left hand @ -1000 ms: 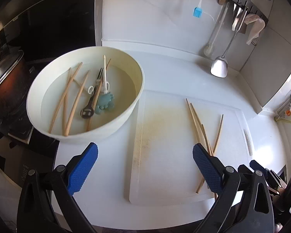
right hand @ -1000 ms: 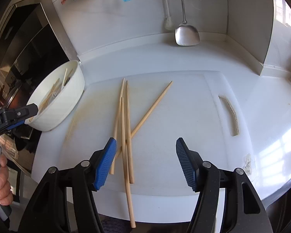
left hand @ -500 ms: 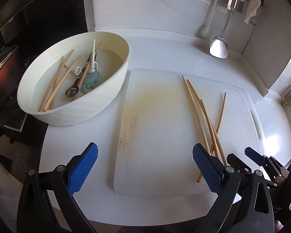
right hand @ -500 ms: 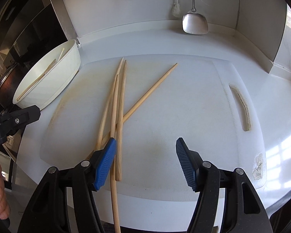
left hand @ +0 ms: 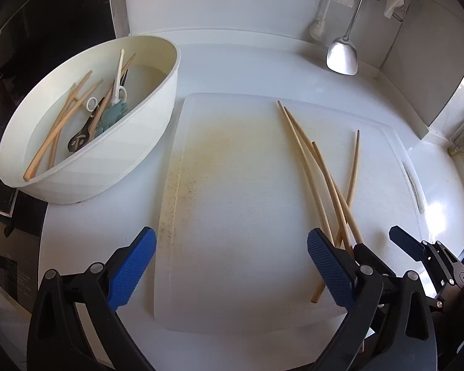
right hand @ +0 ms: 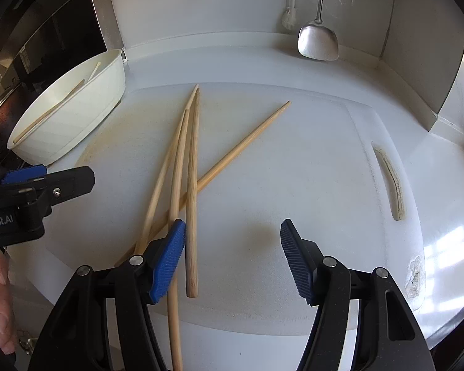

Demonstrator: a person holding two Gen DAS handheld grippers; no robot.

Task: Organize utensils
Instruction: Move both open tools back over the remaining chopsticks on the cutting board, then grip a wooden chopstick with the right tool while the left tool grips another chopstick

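Hovering low over the white cutting board [right hand: 294, 167], the right gripper [right hand: 232, 256] has its jaws spread apart, empty, with 4 wooden chopsticks [right hand: 191, 167] fanned just left of its left pad. Further left, the left gripper [left hand: 232, 266] is likewise wide apart and empty. At far left, a cream bowl [left hand: 157, 130] holds more chopsticks [left hand: 62, 126] and small utensils

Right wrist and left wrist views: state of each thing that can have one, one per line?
Left tool: open, empty.
Right tool: open, empty, low over the board.
Chopsticks: four loose on the board, crossing.
Cutting board: flat, stained yellowish.
Bowl: upright, holding chopsticks and small utensils.
Spatula: hanging at the wall.
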